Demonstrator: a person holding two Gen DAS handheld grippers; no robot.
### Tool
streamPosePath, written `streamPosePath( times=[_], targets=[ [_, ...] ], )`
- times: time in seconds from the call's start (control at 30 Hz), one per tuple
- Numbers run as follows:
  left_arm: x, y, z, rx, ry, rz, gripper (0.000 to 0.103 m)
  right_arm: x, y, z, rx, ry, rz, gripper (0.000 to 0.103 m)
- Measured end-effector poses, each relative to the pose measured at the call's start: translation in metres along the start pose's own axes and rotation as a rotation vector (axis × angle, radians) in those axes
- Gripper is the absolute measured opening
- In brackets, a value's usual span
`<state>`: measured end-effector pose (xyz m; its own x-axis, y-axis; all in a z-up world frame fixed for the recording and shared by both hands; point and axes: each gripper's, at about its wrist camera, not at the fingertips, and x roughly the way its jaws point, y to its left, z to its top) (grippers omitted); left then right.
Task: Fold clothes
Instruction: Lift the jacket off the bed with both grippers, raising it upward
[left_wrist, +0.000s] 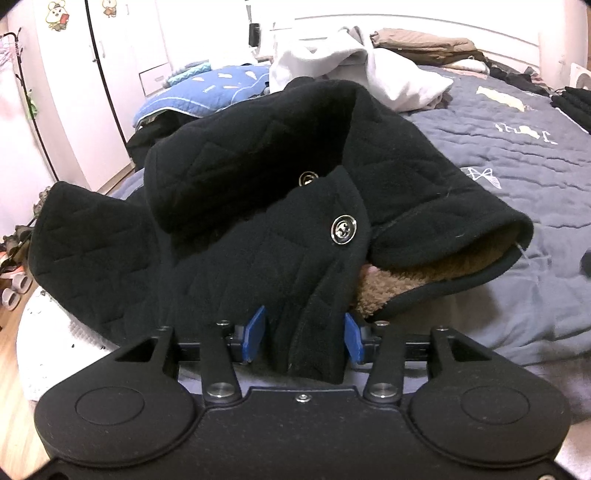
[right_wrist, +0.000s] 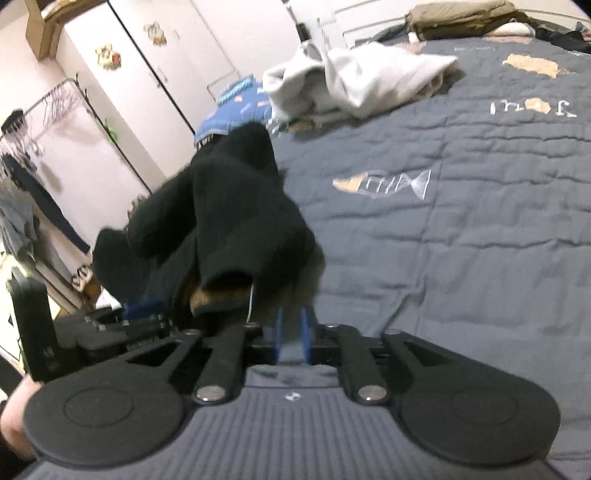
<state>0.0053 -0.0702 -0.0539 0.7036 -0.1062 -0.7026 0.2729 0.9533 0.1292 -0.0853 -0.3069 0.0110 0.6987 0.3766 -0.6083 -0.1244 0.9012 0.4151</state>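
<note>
A: Item: black quilted jacket (left_wrist: 258, 229), brown fleece lining, metal buttons. Location?
B: Bunched at the near edge of the bed (left_wrist: 517, 155), a flap between the blue pads of the left gripper (left_wrist: 303, 332), which are set wide around the thick fabric.
A: Right gripper (right_wrist: 291, 332)?
B: Pads nearly together, nothing between them, just beside the jacket.
A: Handling?
B: Likely soft, bulky, fairly heavy; take hems or shoulder seams.
A: Writing?
B: Bedspread lettering, unreadable.
</note>
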Motion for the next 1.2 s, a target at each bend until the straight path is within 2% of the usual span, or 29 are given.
streamPosePath(
  times=[0.03, 0.07, 0.1, 0.17, 0.3, 0.37, 0.47, 0.63, 0.67, 0.77, 0.8, 0.97, 1.2],
  targets=[
    [0.001, 0.000, 0.000, 0.000, 0.003, -0.002, 0.044, -0.001, 0.000, 0.002, -0.006, -0.015, -0.001, 0.027],
    [0.002, 0.000, 0.000, 0.001, 0.006, -0.005, 0.042, -0.003, 0.000, 0.004, -0.011, -0.031, -0.003, 0.040],
    [0.003, -0.001, -0.001, 0.003, 0.009, -0.008, 0.040, -0.004, 0.001, 0.006, -0.017, -0.046, -0.004, 0.047],
    [0.005, -0.003, -0.001, 0.013, 0.014, -0.012, 0.035, 0.000, 0.005, 0.008, -0.042, -0.063, -0.003, 0.050],
    [0.009, -0.006, -0.002, 0.026, 0.024, -0.010, 0.034, 0.017, 0.012, 0.009, -0.082, -0.066, -0.011, 0.054],
    [0.010, -0.007, -0.002, 0.030, 0.024, -0.006, 0.018, 0.027, 0.016, 0.008, -0.105, -0.067, -0.017, 0.054],
    [0.009, -0.005, -0.002, 0.014, 0.025, -0.016, 0.010, 0.046, 0.027, 0.009, -0.205, -0.064, -0.062, 0.055],
    [0.008, -0.002, -0.001, 0.007, 0.022, -0.038, 0.006, 0.069, 0.033, 0.008, -0.266, -0.062, -0.079, 0.055],
    [0.008, -0.001, -0.001, 0.002, 0.022, -0.044, 0.006, 0.072, 0.032, 0.008, -0.262, -0.068, -0.074, 0.053],
    [0.003, 0.001, 0.000, -0.008, 0.008, -0.066, 0.005, 0.081, 0.027, 0.012, -0.207, -0.048, -0.058, 0.013],
    [0.000, 0.001, 0.000, -0.010, -0.002, -0.074, 0.005, 0.082, 0.024, 0.013, -0.179, -0.047, -0.048, 0.010],
    [-0.013, 0.000, 0.000, -0.019, -0.064, -0.087, 0.004, 0.076, 0.014, 0.017, -0.085, -0.073, -0.026, 0.006],
    [-0.040, -0.024, 0.005, 0.006, -0.160, -0.224, 0.004, 0.028, -0.004, 0.044, 0.044, -0.195, -0.014, 0.005]
  ],
)
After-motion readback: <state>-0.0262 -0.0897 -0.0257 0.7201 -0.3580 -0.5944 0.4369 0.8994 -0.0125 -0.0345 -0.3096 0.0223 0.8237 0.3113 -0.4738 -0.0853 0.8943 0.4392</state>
